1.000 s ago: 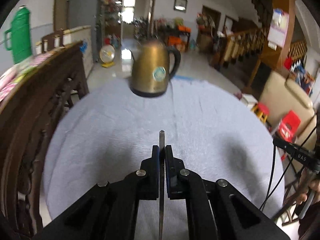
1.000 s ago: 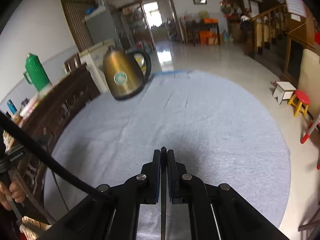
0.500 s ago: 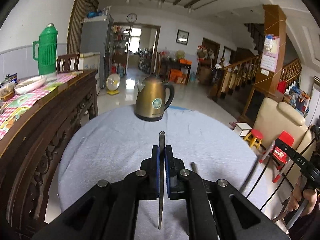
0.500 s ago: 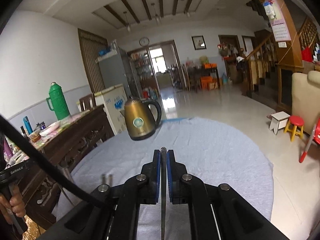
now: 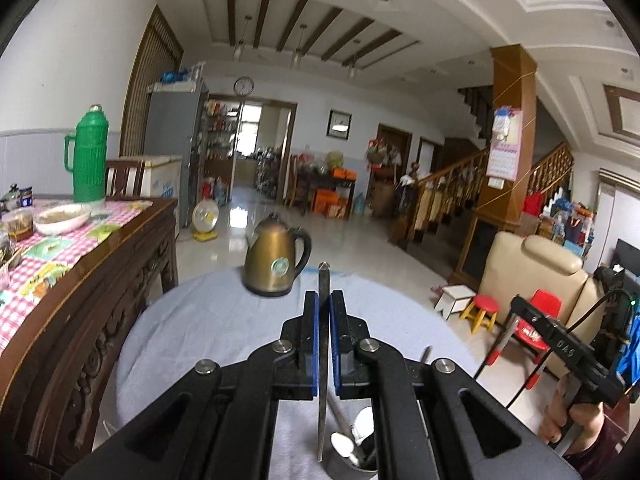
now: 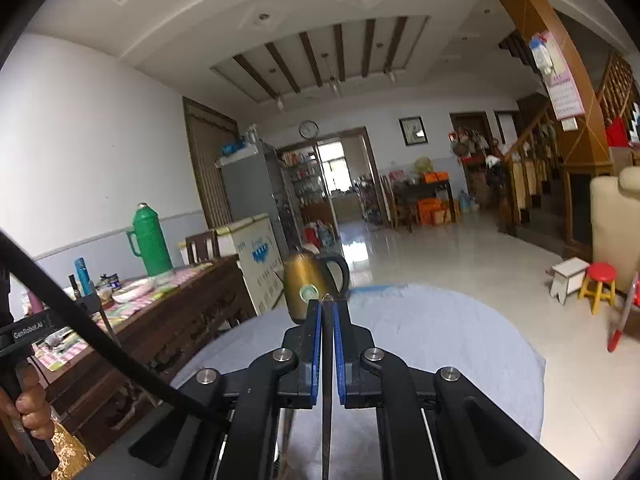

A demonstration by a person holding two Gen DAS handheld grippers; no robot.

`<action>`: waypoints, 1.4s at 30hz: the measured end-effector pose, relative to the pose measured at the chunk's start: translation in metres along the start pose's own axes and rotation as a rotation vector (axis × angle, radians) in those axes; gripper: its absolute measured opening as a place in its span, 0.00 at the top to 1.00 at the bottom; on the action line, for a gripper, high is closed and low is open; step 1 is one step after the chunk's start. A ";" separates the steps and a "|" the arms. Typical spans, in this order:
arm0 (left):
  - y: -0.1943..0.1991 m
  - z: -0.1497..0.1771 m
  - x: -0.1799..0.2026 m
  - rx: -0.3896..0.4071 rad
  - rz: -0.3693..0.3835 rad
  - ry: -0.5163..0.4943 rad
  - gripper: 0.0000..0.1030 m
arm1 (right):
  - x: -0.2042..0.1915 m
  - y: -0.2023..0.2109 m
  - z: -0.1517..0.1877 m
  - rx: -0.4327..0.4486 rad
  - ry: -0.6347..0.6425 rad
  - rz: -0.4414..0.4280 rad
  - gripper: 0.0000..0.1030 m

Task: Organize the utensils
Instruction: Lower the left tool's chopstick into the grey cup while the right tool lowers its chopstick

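Note:
My left gripper (image 5: 323,296) is shut on a thin metal utensil (image 5: 322,360), seen edge-on, whose tip sticks out past the blue pads. Below it, at the bottom edge, stands a metal holder (image 5: 340,468) with spoons (image 5: 343,442) in it. My right gripper (image 6: 328,304) is shut on a second thin metal utensil (image 6: 327,380), held the same way. Both grippers hover over a round table with a blue-grey cloth (image 5: 208,328) (image 6: 440,340). Far across it stands a bronze kettle (image 5: 276,260) (image 6: 308,280).
A carved wooden sideboard (image 5: 100,280) runs along the left, bearing a green thermos (image 5: 88,156) and a bowl (image 5: 62,218). A beige sofa (image 5: 532,280) and small stools (image 5: 484,312) stand on the floor to the right. A person's hand (image 6: 32,412) grips the other gripper's handle.
Both grippers have risen and tilted upward, so the views swing from the tabletop to the room. The holder with spoons has come into sight under the left gripper. Both grips stay unchanged.

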State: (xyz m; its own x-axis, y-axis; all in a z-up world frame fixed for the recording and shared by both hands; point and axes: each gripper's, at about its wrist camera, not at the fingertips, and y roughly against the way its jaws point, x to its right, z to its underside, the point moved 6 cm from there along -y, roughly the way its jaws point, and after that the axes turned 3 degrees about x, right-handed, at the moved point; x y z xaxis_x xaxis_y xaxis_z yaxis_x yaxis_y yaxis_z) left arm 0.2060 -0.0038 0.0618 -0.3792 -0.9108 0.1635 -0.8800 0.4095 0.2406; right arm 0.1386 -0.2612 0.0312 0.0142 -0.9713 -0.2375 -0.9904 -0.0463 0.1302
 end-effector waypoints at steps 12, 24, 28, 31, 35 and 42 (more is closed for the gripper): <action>0.017 -0.013 0.020 0.080 0.042 0.034 0.95 | -0.045 0.025 -0.026 0.139 0.012 -0.058 0.94; 0.005 0.016 0.028 0.060 0.046 0.058 0.95 | -0.071 0.007 0.002 0.097 0.014 -0.081 0.94; 0.001 0.023 0.031 0.047 0.043 0.057 0.95 | -0.065 0.002 0.008 0.073 0.003 -0.076 0.93; -0.003 0.029 0.034 0.032 0.040 0.053 0.95 | -0.063 -0.003 0.012 0.057 -0.002 -0.074 0.94; -0.006 0.032 0.033 0.026 0.027 0.049 0.95 | -0.062 -0.005 0.018 0.042 -0.006 -0.076 0.94; -0.011 0.040 0.038 0.010 0.009 0.031 0.95 | -0.064 -0.009 0.029 0.009 -0.009 -0.078 0.93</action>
State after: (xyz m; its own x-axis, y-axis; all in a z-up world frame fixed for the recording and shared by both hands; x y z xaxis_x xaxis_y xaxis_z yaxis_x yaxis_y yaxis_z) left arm 0.1893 -0.0450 0.0268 -0.3784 -0.9047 0.1956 -0.8792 0.4174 0.2298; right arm 0.1430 -0.1919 0.0177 0.0905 -0.9627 -0.2549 -0.9875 -0.1199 0.1022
